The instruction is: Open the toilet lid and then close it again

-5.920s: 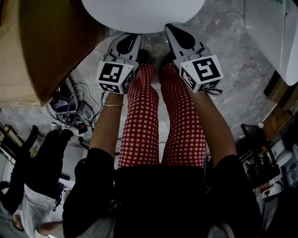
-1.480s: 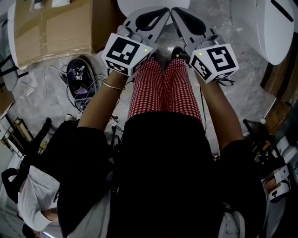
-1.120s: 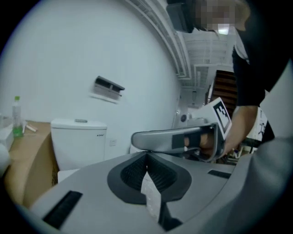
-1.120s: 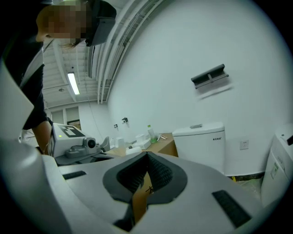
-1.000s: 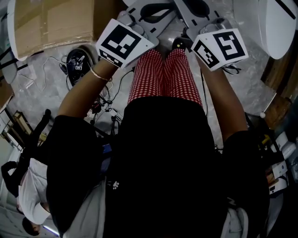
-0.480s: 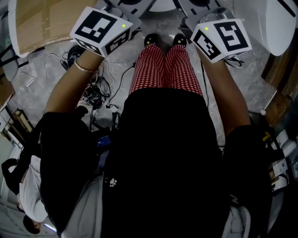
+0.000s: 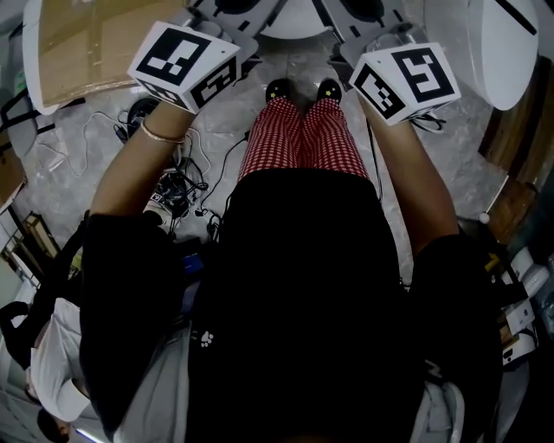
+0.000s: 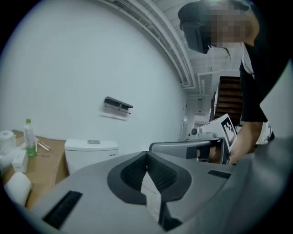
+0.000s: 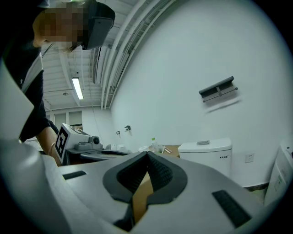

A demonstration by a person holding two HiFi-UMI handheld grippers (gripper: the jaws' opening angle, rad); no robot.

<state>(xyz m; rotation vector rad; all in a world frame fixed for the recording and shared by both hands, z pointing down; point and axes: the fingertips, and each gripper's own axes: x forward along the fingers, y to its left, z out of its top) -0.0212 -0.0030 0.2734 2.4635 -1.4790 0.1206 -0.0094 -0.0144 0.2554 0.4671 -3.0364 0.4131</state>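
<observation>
1. Grey stone floor [image 7: 52, 186] with cables [image 7: 173, 186] spreads below us, and a box [image 7: 95, 43] stands at our left. We stand close to the toilet [image 7: 293, 22]. The head view shows only a white sliver of it at the top edge, between the two grippers.
2. The left gripper [image 8: 147, 154] has its jaws pressed together at the tips, with nothing between them. The right gripper [image 9: 147, 154] is the same: tips together, holding nothing. Both hang at about tank height, off the toilet.
3. The tank [image 8: 90, 151] shows a bare front in both gripper views, with no lid leaning against it. We therefore judge that the lid lies down. The bowl is hidden behind the gripper bodies, so we cannot see the lid directly.
4. A lowered lid with both grippers clear fits the moment ahead of a lift. It fits the moment after the lid is set down just as well, and these views do not settle which.
5. For any contact with the lid, we would meet it at the middle of the front rim. We would follow the hinge's arc slowly and never let it fall. Smooth plastic may slip off shut tips.
</observation>
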